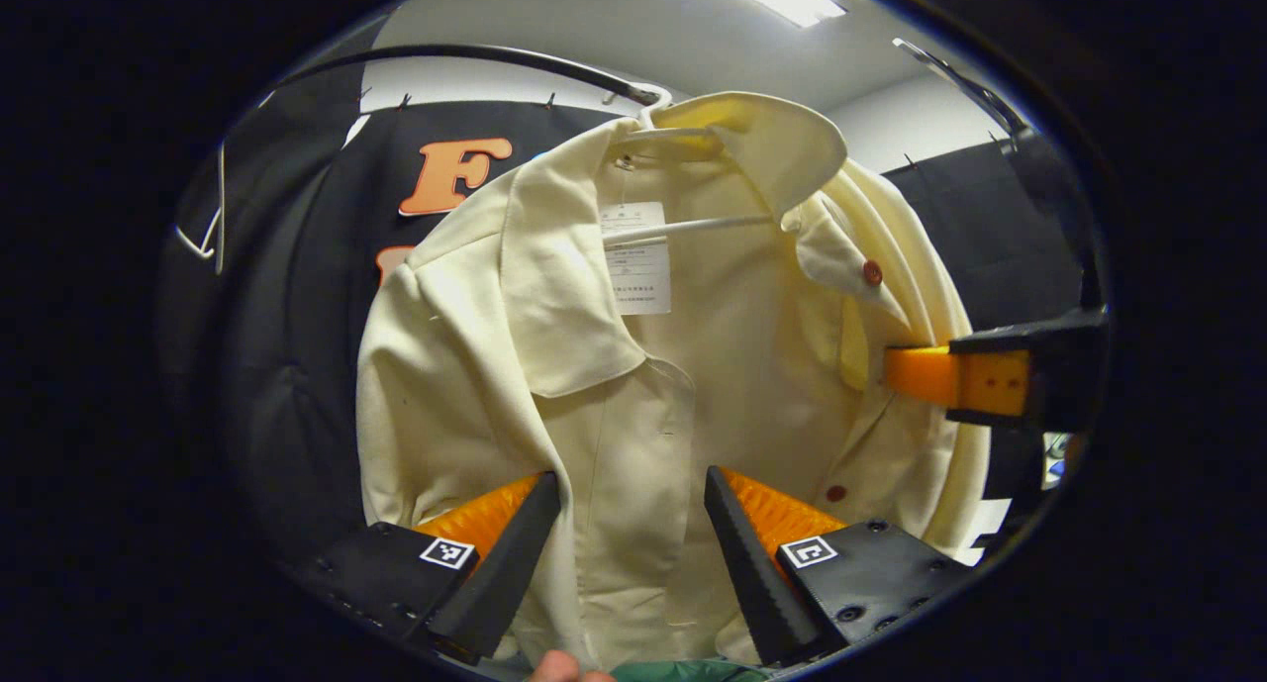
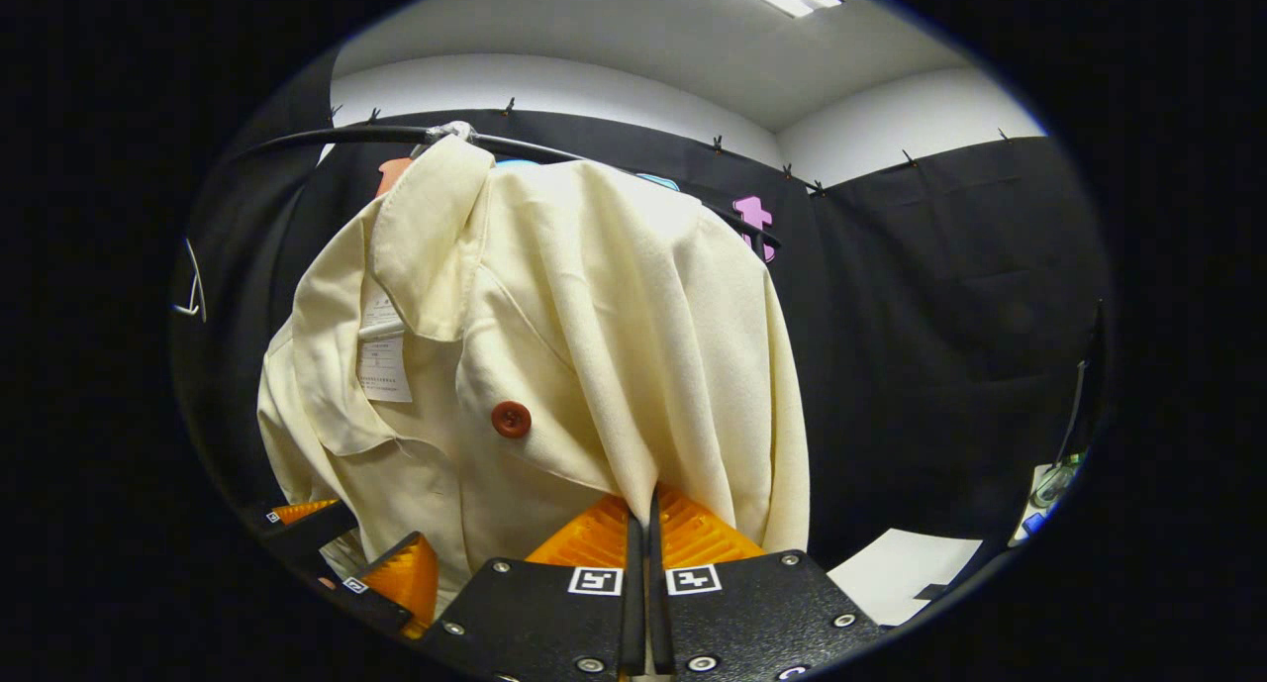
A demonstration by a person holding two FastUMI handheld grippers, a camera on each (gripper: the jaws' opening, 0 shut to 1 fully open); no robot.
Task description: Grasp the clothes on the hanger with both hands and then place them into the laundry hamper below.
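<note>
A cream shirt (image 1: 594, 365) with red buttons hangs on a white hanger (image 1: 693, 227) from a black rail (image 1: 475, 56). My left gripper (image 1: 632, 476) is open low on the shirt's front, one finger on each side of the front panel. Off to the right, my right gripper (image 1: 891, 375) presses into the shirt's side edge. In the right gripper view the shirt (image 2: 614, 316) drapes down to my right gripper (image 2: 641, 499), whose fingers are shut on the cloth's lower edge. The left gripper (image 2: 361, 534) stands open at the lower left against the shirt.
An empty white hanger (image 1: 203, 237) hangs on the rail at the far left. Black cloth walls stand close behind and to the right. Something green (image 1: 683, 672) and a fingertip (image 1: 559, 667) peek in at the bottom edge. A white sheet (image 2: 901, 563) lies low at the right.
</note>
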